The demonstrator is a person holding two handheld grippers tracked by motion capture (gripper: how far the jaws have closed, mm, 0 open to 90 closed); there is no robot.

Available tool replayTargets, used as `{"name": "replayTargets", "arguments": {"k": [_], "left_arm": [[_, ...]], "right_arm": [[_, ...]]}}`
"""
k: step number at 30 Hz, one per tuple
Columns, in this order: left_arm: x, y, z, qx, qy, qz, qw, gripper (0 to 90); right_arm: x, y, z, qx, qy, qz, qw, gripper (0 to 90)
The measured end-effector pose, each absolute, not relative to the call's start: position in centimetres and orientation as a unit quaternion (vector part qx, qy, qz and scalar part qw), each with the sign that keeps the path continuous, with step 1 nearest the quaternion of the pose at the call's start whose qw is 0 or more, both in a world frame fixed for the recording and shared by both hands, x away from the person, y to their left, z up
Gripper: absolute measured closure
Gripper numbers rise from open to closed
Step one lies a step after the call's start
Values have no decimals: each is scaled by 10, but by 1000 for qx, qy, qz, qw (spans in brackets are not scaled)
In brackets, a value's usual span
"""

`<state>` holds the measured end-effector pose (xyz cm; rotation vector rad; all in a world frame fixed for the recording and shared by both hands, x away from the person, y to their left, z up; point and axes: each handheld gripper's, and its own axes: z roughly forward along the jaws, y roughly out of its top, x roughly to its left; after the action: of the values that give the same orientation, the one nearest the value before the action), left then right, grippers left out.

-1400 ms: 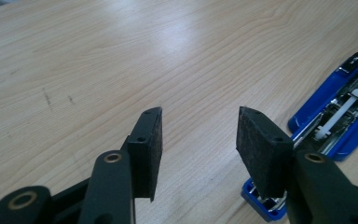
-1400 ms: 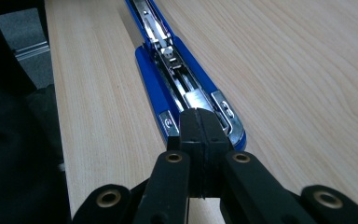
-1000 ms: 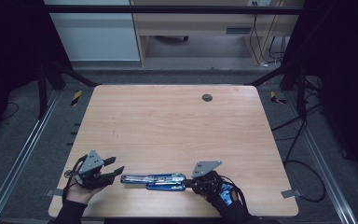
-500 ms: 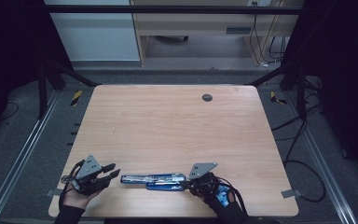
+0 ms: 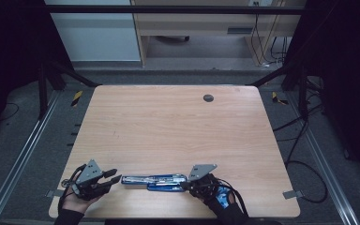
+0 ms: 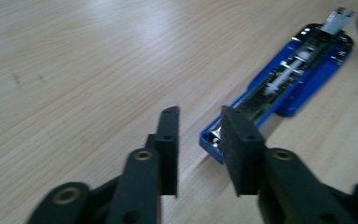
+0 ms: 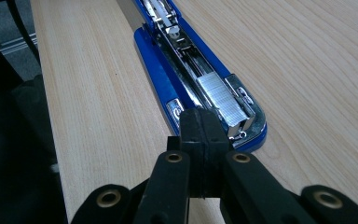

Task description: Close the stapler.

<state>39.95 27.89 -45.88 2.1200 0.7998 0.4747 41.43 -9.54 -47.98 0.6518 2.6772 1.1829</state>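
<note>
The opened blue stapler (image 7: 200, 88) lies flat near the table's (image 5: 178, 126) front edge, a strip of staples (image 7: 221, 100) seated in its channel, so loading looks nearly done: the right gripper (image 7: 200, 140), jaws closed and empty, rests at its end, while the left gripper (image 6: 199, 140), jaws parted after just widening, must steady the other end for closing.

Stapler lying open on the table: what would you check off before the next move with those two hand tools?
1. Stapler lies opened flat on the table: ok.
2. Staples sit in the metal track at the end nearest the right gripper: ok.
3. Left gripper fingers apart, having just been opening, nothing between them: ok.
4. Stapler's other end lies just beyond the left gripper's fingertips, ready to reach: ok.
5. Right gripper fingers shut together: ok.
6. Right gripper touching the stapler's end: cannot tell.
</note>
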Motion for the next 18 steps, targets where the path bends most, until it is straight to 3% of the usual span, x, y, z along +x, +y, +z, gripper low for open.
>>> {"name": "replayTargets", "arguments": {"k": [2,10,18], "left_arm": [[400,279,-460,841,318,184,396,539],[401,275,-464,852,304,170,390,445],[409,267,-473,869,289,151,373,432]], "right_arm": [[414,-95,-480,217,890,394,72,900],[413,-92,-483,222,889,393,74,900],[414,-89,-485,221,892,388,73,900]]}}
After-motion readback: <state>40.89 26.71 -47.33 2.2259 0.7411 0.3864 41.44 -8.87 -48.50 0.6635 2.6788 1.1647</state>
